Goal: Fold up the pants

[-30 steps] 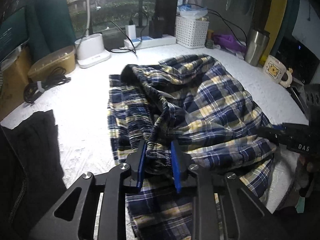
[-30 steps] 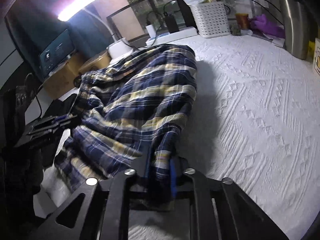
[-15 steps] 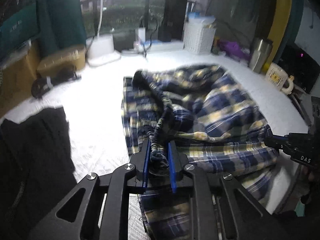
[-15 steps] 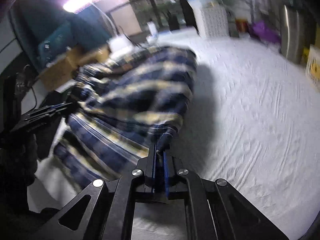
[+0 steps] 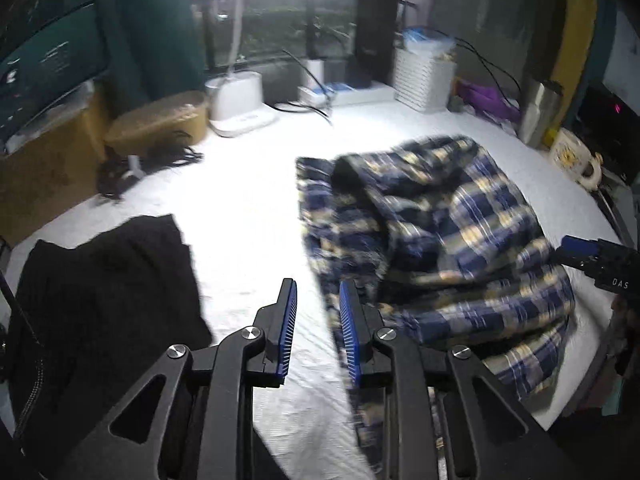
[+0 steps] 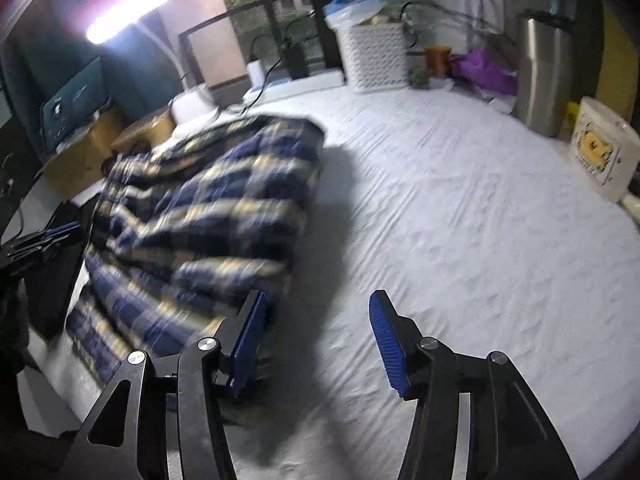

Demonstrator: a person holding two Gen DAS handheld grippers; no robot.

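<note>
The blue and yellow plaid pants (image 5: 440, 240) lie in a loose heap on the white textured cover (image 5: 248, 216). My left gripper (image 5: 318, 292) hovers just left of the heap's near edge, its jaws opening with only bare cover between the blue pads. The right gripper (image 6: 318, 304) is opening too; nothing sits between its pads, and the pants (image 6: 208, 216) lie to its left, behind its left finger. In the left wrist view the right gripper (image 5: 580, 250) shows at the far right edge, beside the heap.
A black garment (image 5: 100, 300) lies at the near left. Along the back stand a white lamp base (image 5: 240, 100), a white basket (image 5: 424, 80), a steel tumbler (image 6: 548, 76) and a cartoon mug (image 6: 604, 152). Cables (image 5: 144, 160) and a tan box (image 5: 160, 124) sit at left.
Both grippers let go of the pants and pulled back. The fabric dropped onto the cover. The left gripper shifted left off the waistband; the right one's jaws spread wide.
</note>
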